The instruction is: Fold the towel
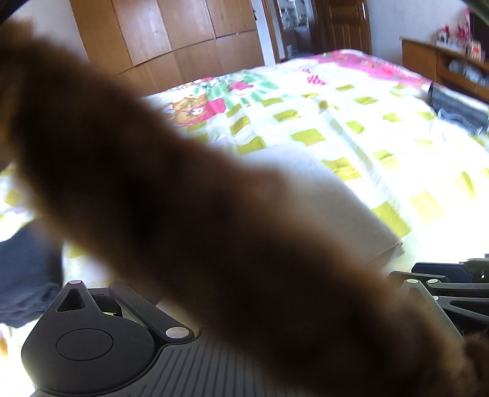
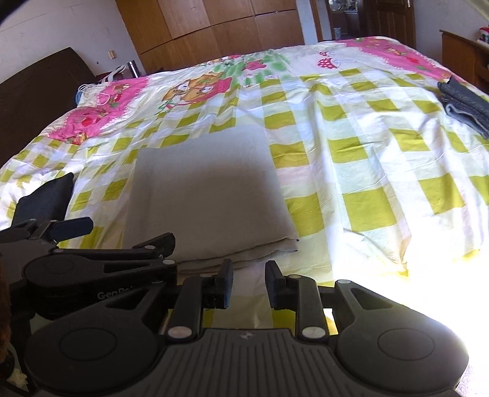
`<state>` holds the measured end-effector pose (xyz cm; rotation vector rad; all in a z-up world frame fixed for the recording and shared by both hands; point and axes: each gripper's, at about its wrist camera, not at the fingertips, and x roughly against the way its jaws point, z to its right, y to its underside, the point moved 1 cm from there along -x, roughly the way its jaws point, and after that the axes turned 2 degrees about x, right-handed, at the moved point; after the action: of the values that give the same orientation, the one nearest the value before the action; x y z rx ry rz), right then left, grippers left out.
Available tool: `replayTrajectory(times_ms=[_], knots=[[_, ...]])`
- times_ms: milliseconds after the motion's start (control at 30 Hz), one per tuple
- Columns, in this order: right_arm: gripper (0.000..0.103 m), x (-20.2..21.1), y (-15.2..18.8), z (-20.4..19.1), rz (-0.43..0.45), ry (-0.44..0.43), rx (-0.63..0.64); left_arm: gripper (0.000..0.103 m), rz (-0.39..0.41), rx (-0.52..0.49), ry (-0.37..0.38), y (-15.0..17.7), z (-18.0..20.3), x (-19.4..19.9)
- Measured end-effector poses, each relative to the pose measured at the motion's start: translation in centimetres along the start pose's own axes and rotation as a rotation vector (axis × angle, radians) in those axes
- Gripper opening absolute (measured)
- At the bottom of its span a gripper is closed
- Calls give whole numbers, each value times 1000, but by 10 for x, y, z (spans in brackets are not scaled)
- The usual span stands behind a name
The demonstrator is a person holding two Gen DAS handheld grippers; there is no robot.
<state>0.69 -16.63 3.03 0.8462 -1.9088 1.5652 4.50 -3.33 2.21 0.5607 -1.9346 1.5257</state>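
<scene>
The folded grey towel (image 2: pixel 207 195) lies flat on the bed (image 2: pixel 366 171). The right gripper (image 2: pixel 249 285) hangs just before its near edge, jaws apart and empty. A brown blur hides the left gripper (image 2: pixel 65 227), so I cannot tell its state.

Checked bedspread (image 2: pixel 351 146), wooden wardrobe (image 2: pixel 214 27), grey pile (image 2: pixel 467 103)

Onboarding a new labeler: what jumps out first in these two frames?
In the left wrist view, a blurred brown furry mass sits right at the lens and hides most of the frame. In the right wrist view, the folded beige towel lies flat on the green-checked bedspread, just ahead of the right gripper, whose jaws stand apart with nothing between them. A dark grey folded stack sits at the bed's right edge.
</scene>
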Motion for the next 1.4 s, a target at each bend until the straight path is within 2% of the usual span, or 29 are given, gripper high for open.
replayTrajectory(times_ms=[200, 333, 433, 533, 667, 800, 933, 1000, 1100, 1267, 1400], knots=[[39, 10, -9, -46, 30, 115, 153, 100, 50, 135, 96, 9, -34, -2], [39, 5, -10, -61, 5, 140, 133, 100, 82, 171, 100, 13, -51, -3], [39, 2, -8, -67, -9, 175, 138, 100, 68, 178, 114, 15, -58, -10], [39, 1, -9, -65, -32, 162, 130, 100, 33, 188, 137, 18, -61, -14], [39, -3, -7, -53, -38, 120, 97, 100, 37, 175, 129, 20, -58, -13], [40, -5, -5, -40, -13, 100, 109, 100, -18, 215, 154, 19, -56, -20], [40, -7, -3, -27, -18, 82, 61, 100, -15, 197, 146, 17, -45, -16], [40, -8, -2, -26, -21, 85, 48, 100, -12, 154, 131, 18, -38, -16], [40, -9, -3, -31, -29, 101, 63, 100, -16, 142, 123, 19, -38, -16], [40, -11, -8, -43, -49, 143, 81, 100, 1, 149, 115, 19, -46, -16], [40, -10, -12, -55, -57, 191, 96, 100, 18, 176, 141, 20, -57, -15]])
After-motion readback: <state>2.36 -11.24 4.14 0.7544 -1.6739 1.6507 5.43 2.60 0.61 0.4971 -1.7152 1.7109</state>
